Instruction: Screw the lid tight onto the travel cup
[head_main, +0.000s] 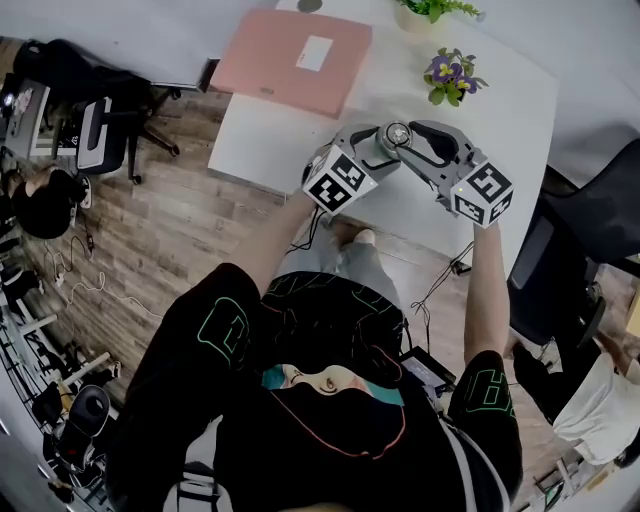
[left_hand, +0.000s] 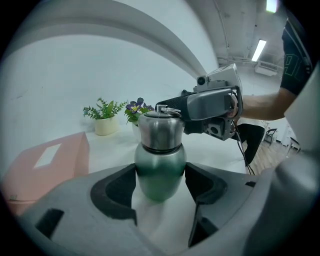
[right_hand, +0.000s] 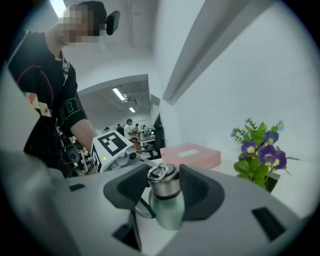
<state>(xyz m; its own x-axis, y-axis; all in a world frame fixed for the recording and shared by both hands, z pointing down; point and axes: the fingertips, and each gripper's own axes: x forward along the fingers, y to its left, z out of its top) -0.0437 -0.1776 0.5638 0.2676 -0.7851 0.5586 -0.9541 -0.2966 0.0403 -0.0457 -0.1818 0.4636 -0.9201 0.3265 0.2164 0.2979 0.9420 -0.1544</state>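
When I look down from the head view, I see two tools meeting over one white desk (head_main: 262, 140). My left hand-held gripper (head_main: 383, 143) and my right hand-held gripper (head_main: 415, 135) come at one travel cup (head_main: 398, 133) from both sides. Only its shiny top shows here. One pink box (head_main: 293, 60) lies flat farther back on the desk. Two small plants stand near the far edge, one with purple flowers (head_main: 452, 77) and one all green (head_main: 432, 8).

From the left gripper view, the left hand-held gripper (left_hand: 160, 184) has its two jaws pressed on the round green body of the travel cup (left_hand: 160, 172). The cup stands upright on the desk. One steel lid (left_hand: 160, 131) sits on top of it. The right hand-held gripper (left_hand: 210, 107) reaches in at the lid from the right. The two plants (left_hand: 105, 111) stand behind, side by side.

From the right gripper view, the right hand-held gripper (right_hand: 164, 186) has its two jaws clamped on the lid (right_hand: 163, 181), one on each side. The green body (right_hand: 167, 212) shows below. The pink box (right_hand: 190, 156) is behind, and the purple flowers (right_hand: 262, 152) are at the right.
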